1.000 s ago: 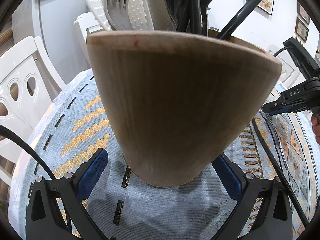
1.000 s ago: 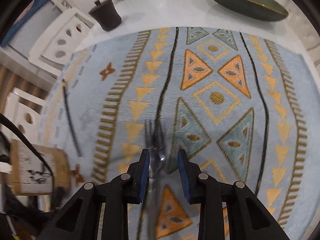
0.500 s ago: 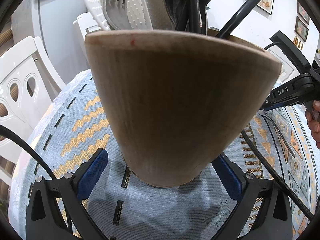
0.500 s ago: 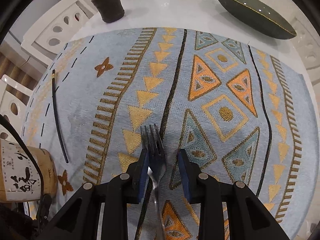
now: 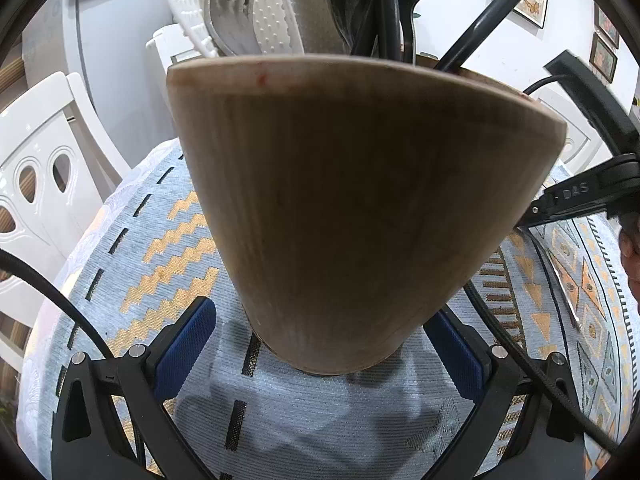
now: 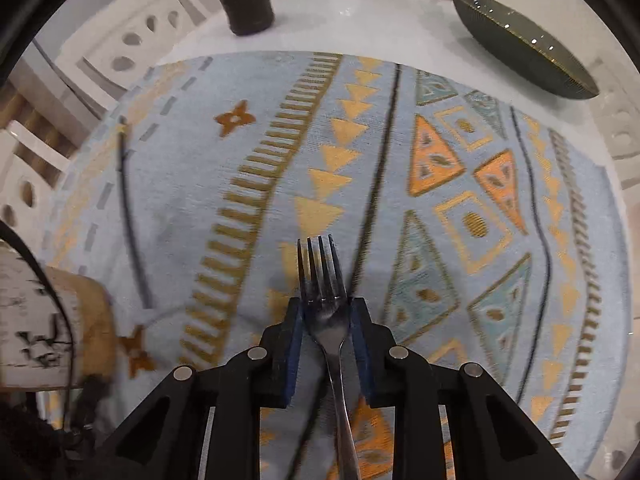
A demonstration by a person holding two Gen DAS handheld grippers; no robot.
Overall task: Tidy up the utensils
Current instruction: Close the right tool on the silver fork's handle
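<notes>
Now our right gripper [image 6: 325,312] has just been closing; its blue pads [image 6: 294,344] pinch the fork [image 6: 324,300] at the neck, tines forward, pointing steeply down over the patterned tablecloth [image 6: 248,160]. A second ago the pads stood apart around the fork. Our left gripper [image 5: 324,340] stands wide around the base of the wooden utensil holder [image 5: 352,208]; we can't tell if its pads touch. It hasn't moved. The holder carries forks, a spoon and black handles. Further off: one black chopstick [image 6: 130,220] on the cloth, a dark lidded pot [image 6: 245,2], a green dish [image 6: 524,44].
</notes>
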